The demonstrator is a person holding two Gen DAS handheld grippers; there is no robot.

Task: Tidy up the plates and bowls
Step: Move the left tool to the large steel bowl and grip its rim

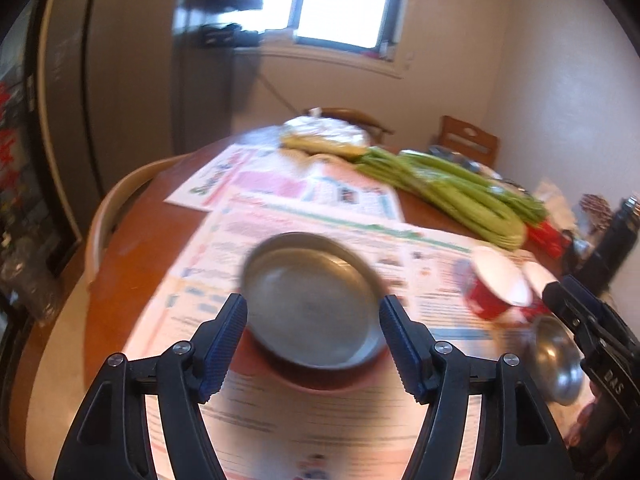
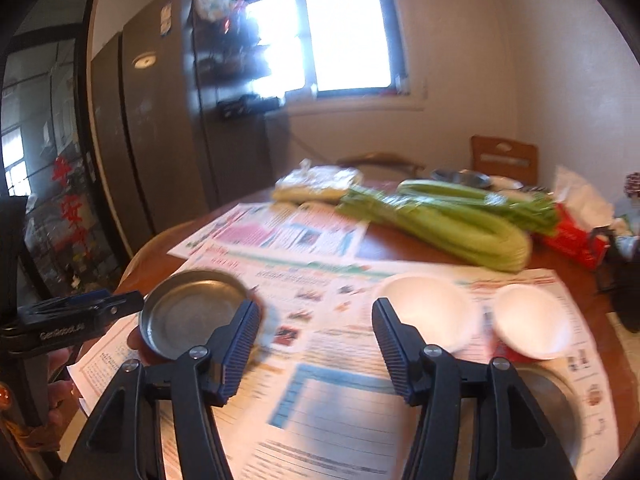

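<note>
A grey metal plate (image 1: 312, 300) rests on a reddish plate (image 1: 320, 384) on the newspaper-covered table. My left gripper (image 1: 312, 328) hovers over its near rim, jaws open, pads clear of the metal. In the right wrist view the same metal plate (image 2: 192, 312) lies at the left, with the left gripper (image 2: 132, 300) beside it. My right gripper (image 2: 316, 332) is open over bare newspaper. Two red bowls with white insides (image 2: 428, 312) (image 2: 532, 328) stand just beyond it to the right. A metal dish (image 2: 556, 404) lies at lower right, also seen as a small metal dish (image 1: 558, 360).
Bunches of celery (image 2: 452, 224) lie across the far side of the table, with a foil-wrapped parcel (image 2: 316, 180) behind. A red tissue box (image 2: 576, 244) and a black bottle (image 1: 616, 240) stand at the right. Wooden chairs (image 2: 504, 160) and a tall fridge (image 2: 160, 140) surround the round table (image 1: 132, 248).
</note>
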